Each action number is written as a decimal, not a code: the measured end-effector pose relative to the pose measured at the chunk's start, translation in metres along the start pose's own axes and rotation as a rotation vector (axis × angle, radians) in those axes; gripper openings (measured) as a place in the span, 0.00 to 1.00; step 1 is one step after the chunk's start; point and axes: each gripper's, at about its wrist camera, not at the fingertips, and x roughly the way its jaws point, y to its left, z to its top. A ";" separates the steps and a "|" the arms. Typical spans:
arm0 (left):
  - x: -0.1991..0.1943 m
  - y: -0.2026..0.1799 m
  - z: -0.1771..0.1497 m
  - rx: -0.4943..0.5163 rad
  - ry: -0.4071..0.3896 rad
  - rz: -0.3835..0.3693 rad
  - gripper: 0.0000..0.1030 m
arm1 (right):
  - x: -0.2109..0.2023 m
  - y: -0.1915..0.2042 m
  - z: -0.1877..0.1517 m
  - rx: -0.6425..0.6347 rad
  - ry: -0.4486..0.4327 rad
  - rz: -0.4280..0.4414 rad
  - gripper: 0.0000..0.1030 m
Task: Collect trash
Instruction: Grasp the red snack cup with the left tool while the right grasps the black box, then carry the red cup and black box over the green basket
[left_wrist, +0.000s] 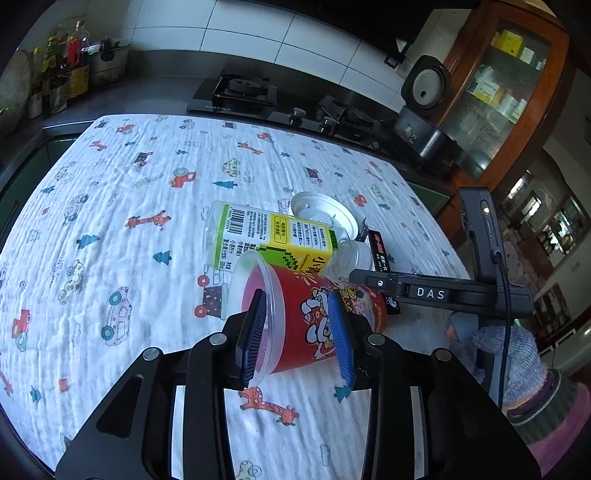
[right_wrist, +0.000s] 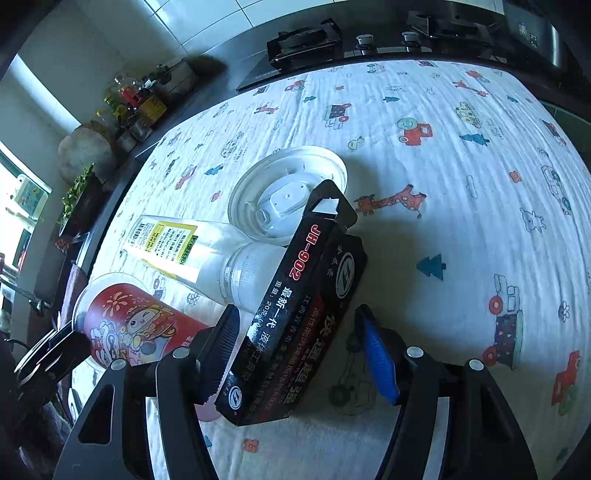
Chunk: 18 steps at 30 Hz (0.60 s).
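A: Kitchen setting: dark counter with a gas hob along a white-tiled wall, bottles and jars at its left end. In front, a table under a white crinkled cloth printed with giraffes, cars and trees.

B: Trash items on the cloth?

A: Four, grouped near the right edge. Item one: red printed plastic cup with a clear rim, on its side. Item two: clear plastic bottle with a yellow-green label, also on its side, touching the cup. Item three: white round plastic lid, flat, just behind the bottle. Item four: black cardboard carton marked JH-902, tilted, its open flap over the lid's edge.

B: Left gripper?

A: Part-open, one finger inside the cup's mouth, the other outside against its printed wall. Both pads appear to rest on that wall; a firm clamp cannot be confirmed.

B: Right gripper?

A: About half-open, astride the carton. Left pad touches the carton's side; the blue right pad stands clear of it. Not gripped.
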 end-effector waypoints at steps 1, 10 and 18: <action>0.001 -0.001 0.000 0.003 0.006 0.000 0.34 | 0.001 0.001 0.000 -0.007 -0.001 -0.008 0.60; 0.012 0.000 -0.004 -0.002 0.027 -0.032 0.34 | -0.003 -0.010 -0.002 0.005 0.012 -0.012 0.26; 0.018 -0.005 -0.008 0.002 0.052 -0.092 0.34 | -0.025 -0.014 -0.018 -0.020 -0.019 -0.004 0.18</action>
